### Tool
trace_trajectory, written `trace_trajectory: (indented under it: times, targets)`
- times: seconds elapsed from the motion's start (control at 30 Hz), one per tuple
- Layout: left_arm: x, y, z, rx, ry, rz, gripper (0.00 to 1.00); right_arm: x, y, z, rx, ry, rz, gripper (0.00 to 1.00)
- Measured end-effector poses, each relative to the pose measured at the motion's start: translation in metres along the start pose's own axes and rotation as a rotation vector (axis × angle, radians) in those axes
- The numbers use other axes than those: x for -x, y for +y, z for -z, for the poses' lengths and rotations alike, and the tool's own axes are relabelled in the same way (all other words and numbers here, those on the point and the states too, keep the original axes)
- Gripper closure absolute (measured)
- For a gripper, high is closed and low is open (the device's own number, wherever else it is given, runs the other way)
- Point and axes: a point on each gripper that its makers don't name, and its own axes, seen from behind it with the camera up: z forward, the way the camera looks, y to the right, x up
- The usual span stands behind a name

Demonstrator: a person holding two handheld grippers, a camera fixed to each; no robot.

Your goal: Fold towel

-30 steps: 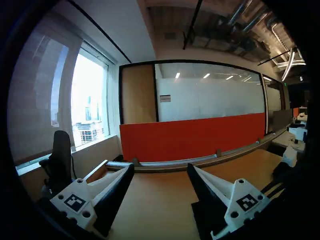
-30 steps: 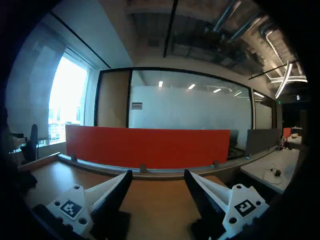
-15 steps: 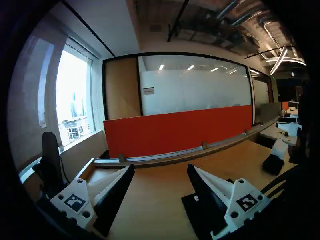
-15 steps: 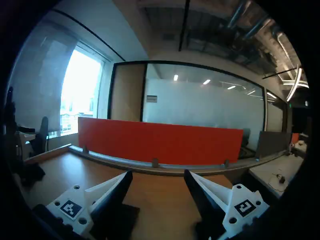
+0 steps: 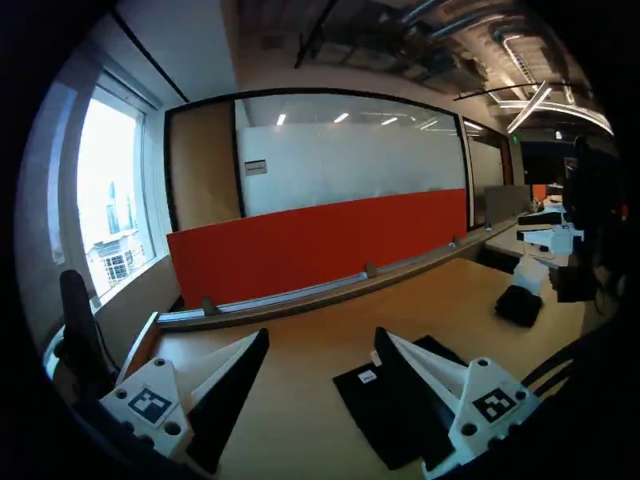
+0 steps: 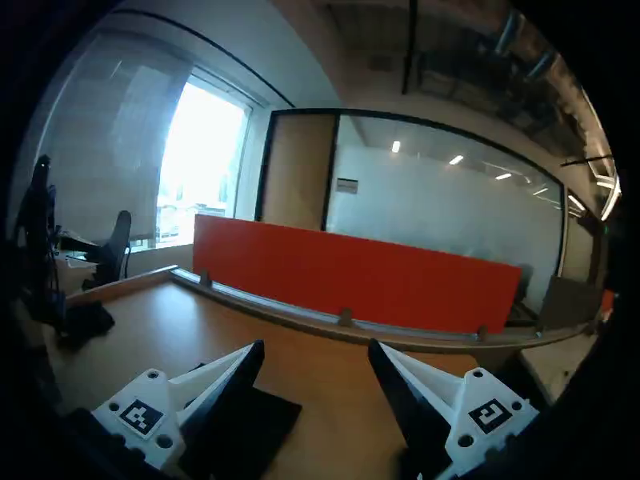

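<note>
Towel update: it's lying flat on the wooden desk, dark and nearly black, with a little white tag showing near one corner. In the left gripper view it's sitting just ahead and off to the right, partly tucked behind the right-hand finger. In the right gripper view the same dark cloth is peeking out low beside the left-hand finger.

Left gripper is hanging over the desk with its fingers spread wide and nothing between them. Right gripper is doing the same, gaping and holding nothing. Neither one is touching the cloth as far as I can see.

So I'm reading this as basically zero progress on the fold. I honestly can't tell whether it's already doubled over once. Everything's left to do: getting down to an edge, pinching it, carrying it across.

Orange divider panel is running along the back of the desk.
</note>
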Motion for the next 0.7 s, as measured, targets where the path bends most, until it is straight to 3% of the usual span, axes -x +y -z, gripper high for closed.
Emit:
trace_trajectory:
  times: [0.33, 0.7]
  targets:
    - [0.018, 0.024, -0.003, 0.091, -0.045, -0.061, 0.02, 0.02, -0.026, -0.001, -0.113, -0.061, 0.068, 0.0]
    - [0.051, 0.04, -0.005, 0.121, -0.092, -0.057, 0.02, 0.057, -0.045, -0.001, -0.171, -0.122, 0.083, 0.0]
